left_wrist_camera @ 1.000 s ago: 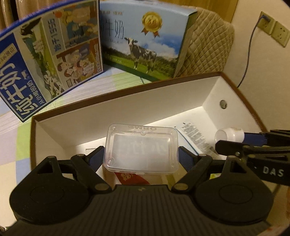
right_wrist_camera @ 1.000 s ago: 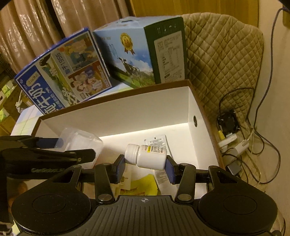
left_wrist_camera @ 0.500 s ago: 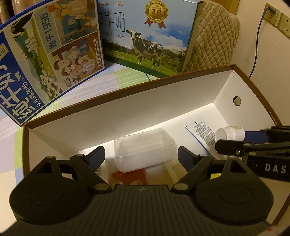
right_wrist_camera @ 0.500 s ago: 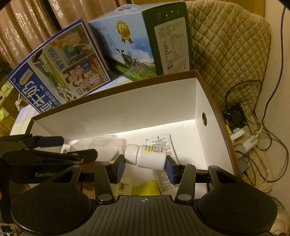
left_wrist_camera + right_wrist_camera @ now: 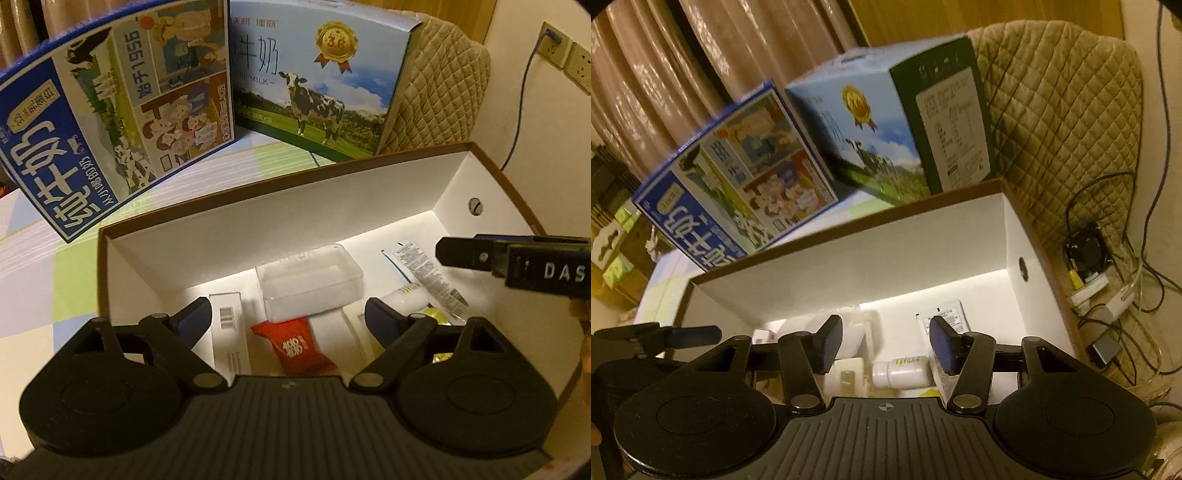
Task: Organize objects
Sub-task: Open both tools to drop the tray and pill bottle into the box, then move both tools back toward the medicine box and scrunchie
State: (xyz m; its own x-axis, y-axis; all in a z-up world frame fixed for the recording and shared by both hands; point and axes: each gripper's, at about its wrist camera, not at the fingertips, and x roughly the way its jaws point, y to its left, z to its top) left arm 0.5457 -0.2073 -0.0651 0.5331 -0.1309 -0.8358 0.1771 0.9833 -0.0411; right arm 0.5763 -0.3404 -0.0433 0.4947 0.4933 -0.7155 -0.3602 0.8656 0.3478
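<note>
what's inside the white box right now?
Inside the white box: clear plastic case, red packet, white bottle, leaflet, slim white carton. Near edge hidden by grippers.

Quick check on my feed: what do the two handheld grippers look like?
Both are matte black with ribbed bodies, round side discs and linkage arms with silver pivots. The left gripper and right gripper have blue finger pads. White letters "DAS" mark the right one's side.
</note>
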